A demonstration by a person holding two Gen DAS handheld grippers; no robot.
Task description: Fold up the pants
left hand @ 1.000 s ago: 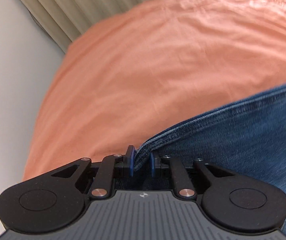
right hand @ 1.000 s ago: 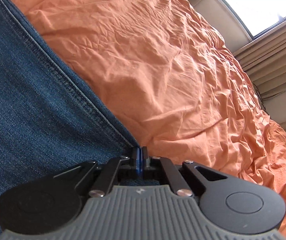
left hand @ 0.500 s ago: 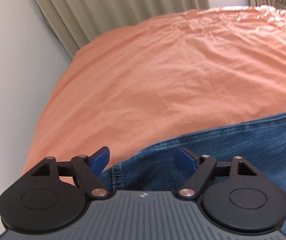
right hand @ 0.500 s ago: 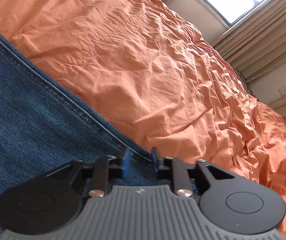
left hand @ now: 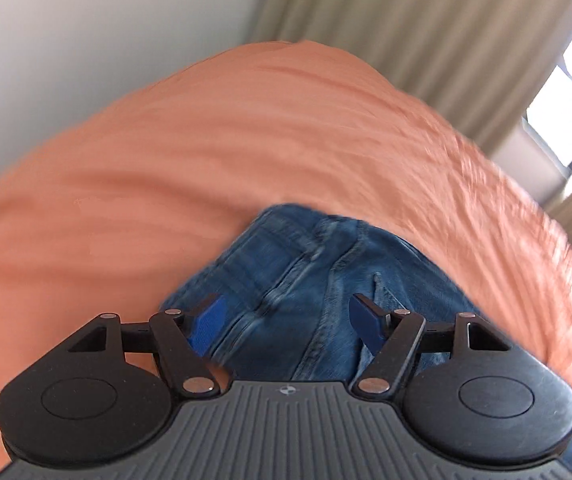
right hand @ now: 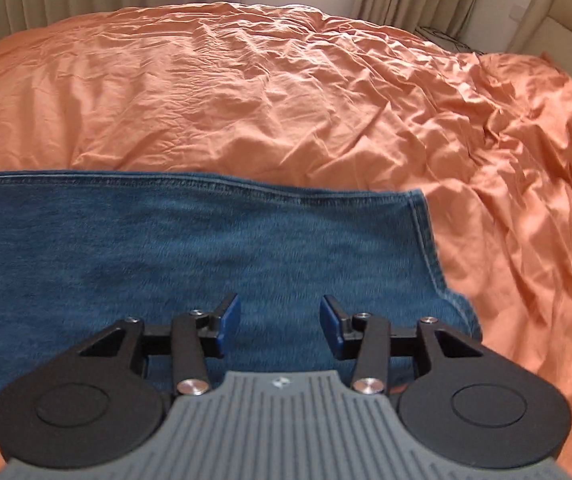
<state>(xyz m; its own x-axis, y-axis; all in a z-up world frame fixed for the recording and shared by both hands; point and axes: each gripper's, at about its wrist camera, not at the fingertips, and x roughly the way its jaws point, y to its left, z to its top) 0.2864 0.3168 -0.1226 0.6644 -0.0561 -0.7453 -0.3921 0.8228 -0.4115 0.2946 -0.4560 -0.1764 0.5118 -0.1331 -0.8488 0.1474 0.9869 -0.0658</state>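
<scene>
Left claw: the left gripper (left hand: 286, 322) stood spread wide over the jeans (left hand: 309, 280) and pinched nothing; its jaws were easing inward by a hair, with denim below the gap but not pressed by either pad.
Right claw: the right gripper (right hand: 282, 322) was partly spread and opening, nothing pinched, with flat denim under and ahead of its blue pads (right hand: 230, 320).
Jeans: they lay on the orange bedsheet (right hand: 246, 92); ahead of the left claw sat the seamed waist end, ahead of the right claw a flat leg panel whose hem (right hand: 425, 232) ran off to that claw's right.
Slip risk: I judged that the released layers could creep apart, since neither claw pinned them (the sheet beneath was itself rumpled).
Regrasp risk: closing on the thick seams ahead of the left claw could catch one layer only, skewing the next fold.
Snag risk: a low pass might drag sheet up with the denim.
Blur: the left view was smeared, so the seam layout was uncertain.
</scene>
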